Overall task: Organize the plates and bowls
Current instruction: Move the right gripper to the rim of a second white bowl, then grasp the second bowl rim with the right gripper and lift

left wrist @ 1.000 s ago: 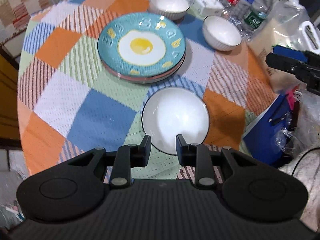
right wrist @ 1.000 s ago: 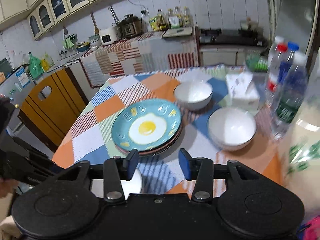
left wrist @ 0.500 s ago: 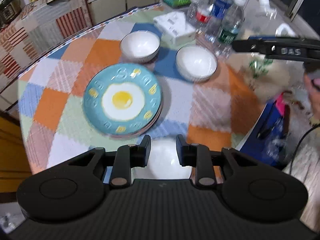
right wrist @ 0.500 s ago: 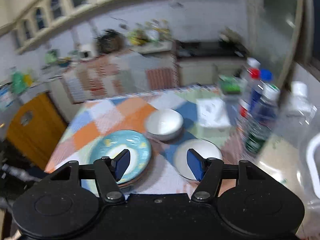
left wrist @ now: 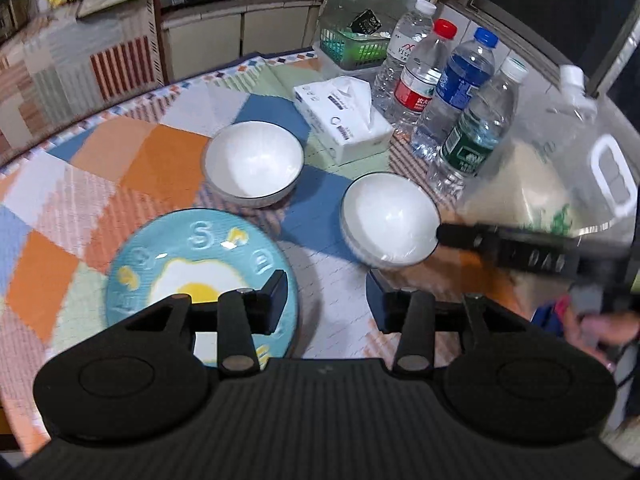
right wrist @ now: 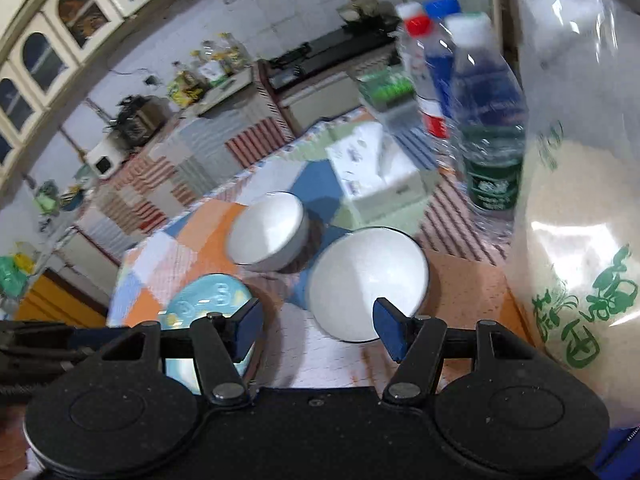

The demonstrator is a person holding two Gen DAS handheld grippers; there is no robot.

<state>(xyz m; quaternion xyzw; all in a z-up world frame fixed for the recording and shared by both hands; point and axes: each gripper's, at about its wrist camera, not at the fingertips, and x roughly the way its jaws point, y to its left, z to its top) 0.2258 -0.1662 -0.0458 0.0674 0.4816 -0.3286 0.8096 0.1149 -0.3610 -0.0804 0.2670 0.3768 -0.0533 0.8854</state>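
A teal plate with a fried-egg print (left wrist: 200,264) tops a small stack on the checked tablecloth (left wrist: 140,160). Two white bowls stand behind it: a far bowl (left wrist: 253,162) and a near bowl (left wrist: 390,220). My left gripper (left wrist: 326,300) is open and empty, above the plate's right edge. My right gripper (right wrist: 318,328) is open and empty, its right finger just in front of the near bowl (right wrist: 368,276); it also shows in the left wrist view as a dark bar (left wrist: 520,248) touching that bowl's right rim. The far bowl (right wrist: 268,230) and the plate (right wrist: 208,300) lie to the left.
A tissue box (left wrist: 342,118), several water bottles (left wrist: 444,80) and a green basket (left wrist: 356,46) stand at the back right. A big clear jug of rice (right wrist: 576,200) stands close on the right. Kitchen counters run behind the table.
Both grippers have opened wider and moved forward toward the bowls. The right gripper has come down next to the near bowl. The white plate at the table's front has left the view.
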